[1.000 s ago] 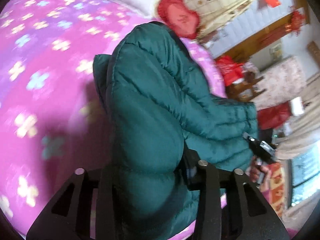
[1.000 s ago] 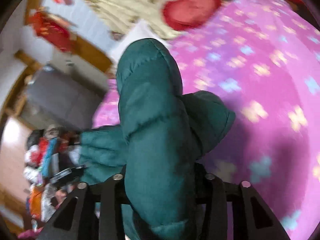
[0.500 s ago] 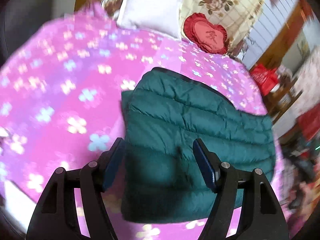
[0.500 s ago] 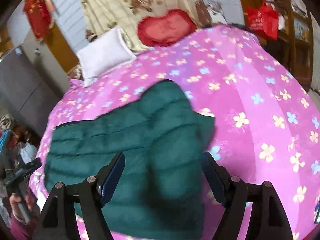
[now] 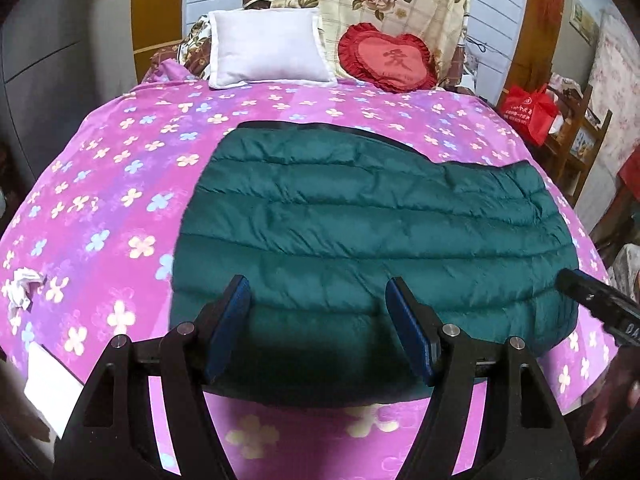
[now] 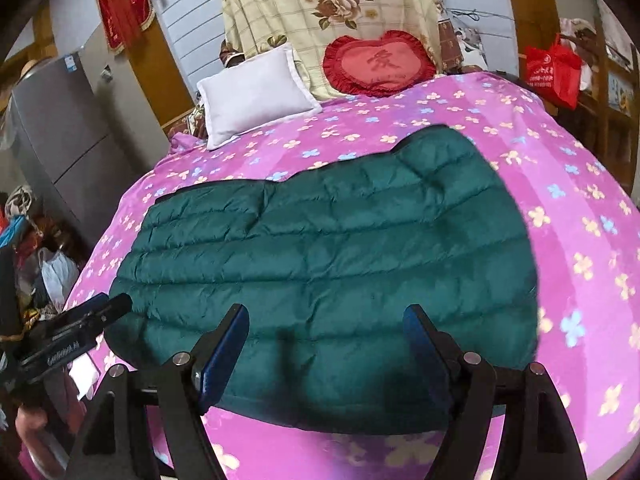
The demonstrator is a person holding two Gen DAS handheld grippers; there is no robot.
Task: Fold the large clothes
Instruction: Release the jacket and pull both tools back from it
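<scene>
Pink floral bedspread (image 5: 100,200) carries green puffer jacket (image 5: 360,232), folded flat, centre. Left gripper (image 5: 318,320) and right gripper (image 6: 326,344) both spread wide, empty, above jacket's near edge. Red heart cushion (image 5: 388,62) at 12 o'clock bears one Chinese character.

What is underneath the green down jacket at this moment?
The green down jacket lies flat on the pink flowered bedspread, which shows all around it. Whatever sits beneath the jacket's folded layers is covered. Both grippers are open above its near edge.
</scene>
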